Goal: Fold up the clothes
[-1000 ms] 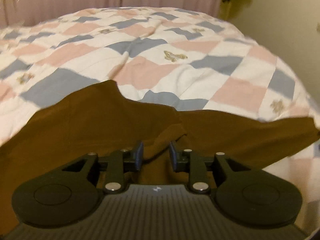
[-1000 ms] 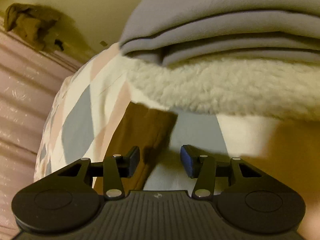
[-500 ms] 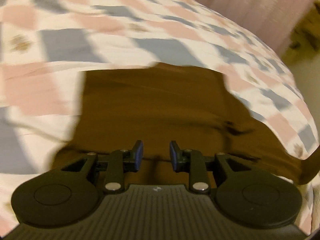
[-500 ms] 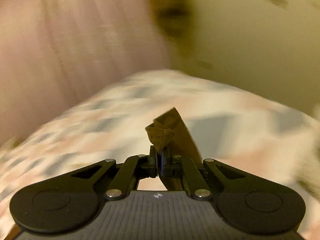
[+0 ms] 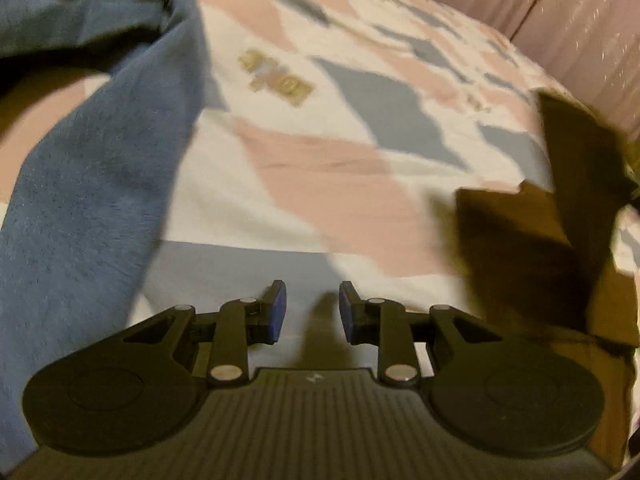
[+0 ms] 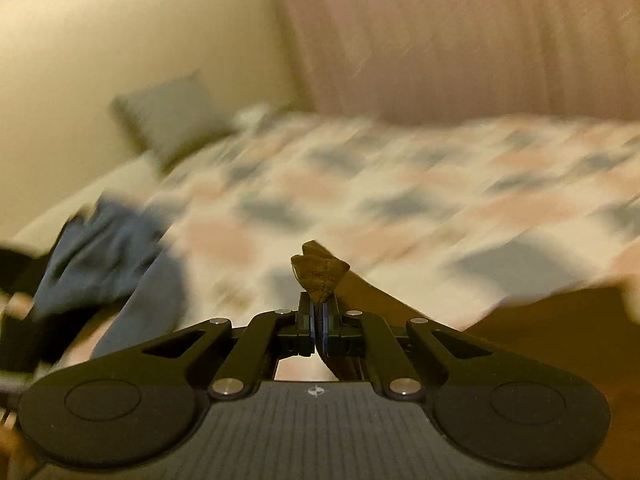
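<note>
A brown garment (image 5: 520, 248) lies at the right of the left wrist view, part of it lifted off the bed. My left gripper (image 5: 313, 308) is open over bare quilt, nothing between its fingers. In the right wrist view my right gripper (image 6: 319, 322) is shut on a bunched corner of the brown garment (image 6: 318, 272), and the cloth trails down and to the right. The view is blurred by motion.
The bed has a quilt (image 5: 340, 152) checked in pink, grey and white. A blue fleece garment (image 5: 80, 208) lies at the left, seen too as the blue heap (image 6: 104, 248) in the right wrist view. A grey pillow (image 6: 172, 116) leans on the wall; pink curtains (image 6: 460, 32) hang behind.
My right gripper closed on the brown garment's corner and lifted it, swinging left. My left gripper, still open, swung left off the brown cloth onto bare quilt beside the blue fleece.
</note>
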`<action>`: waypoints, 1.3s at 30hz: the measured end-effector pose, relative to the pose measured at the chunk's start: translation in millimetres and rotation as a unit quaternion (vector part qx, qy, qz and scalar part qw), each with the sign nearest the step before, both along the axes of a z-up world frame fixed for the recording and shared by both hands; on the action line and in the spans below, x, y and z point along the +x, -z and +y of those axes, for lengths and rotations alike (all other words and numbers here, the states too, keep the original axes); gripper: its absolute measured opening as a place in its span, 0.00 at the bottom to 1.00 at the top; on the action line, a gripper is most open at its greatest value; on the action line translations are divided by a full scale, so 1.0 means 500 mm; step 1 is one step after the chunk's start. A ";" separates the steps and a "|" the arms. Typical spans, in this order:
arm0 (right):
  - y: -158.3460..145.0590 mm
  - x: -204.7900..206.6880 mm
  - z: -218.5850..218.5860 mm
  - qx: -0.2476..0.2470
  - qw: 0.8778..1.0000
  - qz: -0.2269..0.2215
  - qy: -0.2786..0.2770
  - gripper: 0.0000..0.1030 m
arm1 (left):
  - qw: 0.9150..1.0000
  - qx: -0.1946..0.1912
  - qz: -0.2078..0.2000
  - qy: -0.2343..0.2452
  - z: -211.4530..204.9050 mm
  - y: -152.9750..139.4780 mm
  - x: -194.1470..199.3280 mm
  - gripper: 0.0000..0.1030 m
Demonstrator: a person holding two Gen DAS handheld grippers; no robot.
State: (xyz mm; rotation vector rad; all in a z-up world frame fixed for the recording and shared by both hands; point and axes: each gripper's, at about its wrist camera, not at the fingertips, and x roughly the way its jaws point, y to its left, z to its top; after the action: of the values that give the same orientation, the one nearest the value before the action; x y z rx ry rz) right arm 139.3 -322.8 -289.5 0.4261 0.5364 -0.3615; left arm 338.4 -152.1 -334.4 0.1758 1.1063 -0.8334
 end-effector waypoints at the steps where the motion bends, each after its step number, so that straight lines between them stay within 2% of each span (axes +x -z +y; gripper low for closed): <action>1: 0.028 0.026 0.026 0.013 1.000 0.022 -0.015 0.15 | 1.000 -0.007 0.013 0.004 0.008 0.012 0.015 0.23; 3: 0.076 0.054 0.023 0.038 0.995 0.094 -0.016 0.23 | 0.999 -0.029 0.041 0.004 0.018 0.025 0.036 0.23; 4: 0.085 0.043 0.014 0.049 0.993 0.103 -0.005 0.31 | 0.998 -0.041 0.054 0.004 0.018 0.027 0.042 0.26; 6: 0.071 -0.011 0.007 0.074 0.993 0.091 0.026 0.47 | 0.994 -0.067 0.090 -0.002 0.014 0.028 0.053 0.30; 9: 0.053 -0.115 -0.015 0.095 0.988 0.091 0.084 0.50 | 0.980 -0.118 0.161 -0.010 -0.005 0.029 0.059 0.37; 10: 0.050 -0.150 -0.021 0.096 0.985 0.097 0.105 0.50 | 0.976 -0.127 0.176 -0.011 -0.024 0.030 0.054 0.44; 13: 0.035 -0.258 -0.057 0.054 0.973 0.136 0.179 0.50 | 0.971 -0.126 0.204 -0.021 -0.062 0.050 0.045 0.46; 15: 0.032 -0.315 -0.083 0.015 0.962 0.168 0.213 0.50 | 0.963 -0.128 0.232 -0.043 -0.071 0.069 0.041 0.47; 18: 0.039 -0.418 -0.123 -0.059 0.939 0.234 0.244 0.50 | 0.947 -0.145 0.272 -0.088 -0.066 0.093 0.038 0.53; 20: 0.048 -0.456 -0.148 -0.098 0.926 0.269 0.246 0.50 | 0.941 -0.150 0.284 -0.111 -0.064 0.104 0.037 0.50; 21: 0.057 -0.463 -0.158 -0.115 0.919 0.292 0.240 0.50 | 0.942 -0.146 0.280 -0.113 -0.067 0.106 0.037 0.46; 22: 0.067 -0.469 -0.168 -0.131 0.911 0.315 0.233 0.50 | 0.947 -0.135 0.269 -0.110 -0.073 0.104 0.033 0.29; 23: 0.078 -0.475 -0.174 -0.148 0.903 0.337 0.221 0.50 | 0.953 -0.123 0.257 -0.106 -0.079 0.102 0.029 0.06; 24: 0.084 -0.474 -0.175 -0.162 0.902 0.342 0.205 0.49 | 0.960 -0.109 0.240 -0.096 -0.087 0.097 0.022 0.03; 26: 0.096 -0.471 -0.173 -0.195 0.902 0.347 0.167 0.45 | 0.973 -0.100 0.196 -0.073 -0.093 0.073 0.004 0.02; 27: 0.098 -0.472 -0.170 -0.211 0.899 0.352 0.149 0.35 | 0.978 -0.098 0.171 -0.061 -0.095 0.058 -0.005 0.02; 28: 0.104 -0.470 -0.170 -0.229 0.895 0.358 0.139 0.11 | 0.984 -0.096 0.144 -0.045 -0.097 0.043 -0.016 0.02; 29: 0.106 -0.472 -0.171 -0.237 0.893 0.356 0.138 0.00 | 0.988 -0.092 0.124 -0.029 -0.101 0.033 -0.027 0.02; 31: 0.110 -0.492 -0.195 -0.206 0.897 0.350 0.175 0.03 | 0.993 -0.083 0.088 0.000 -0.110 0.016 -0.047 0.03; 33: 0.114 -0.533 -0.229 -0.122 0.915 0.315 0.223 0.03 | 0.993 -0.065 0.094 0.010 -0.122 0.030 -0.061 0.03; 35: 0.114 -0.576 -0.257 -0.036 0.926 0.265 0.267 0.05 | 0.994 -0.052 0.091 0.011 -0.128 0.045 -0.069 0.03; 37: 0.112 -0.596 -0.262 -0.016 0.923 0.268 0.277 0.21 | 0.994 -0.050 0.100 0.001 -0.125 0.055 -0.067 0.03; 39: 0.103 -0.607 -0.257 -0.024 0.918 0.284 0.274 0.24 | 0.994 -0.050 0.101 -0.010 -0.113 0.049 -0.063 0.04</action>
State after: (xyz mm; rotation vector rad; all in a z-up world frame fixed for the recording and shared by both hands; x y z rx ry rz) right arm -164.2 -451.6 -341.1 0.4180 0.9720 -1.0590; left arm 306.8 -208.4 -358.7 -0.0038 1.2501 -0.9019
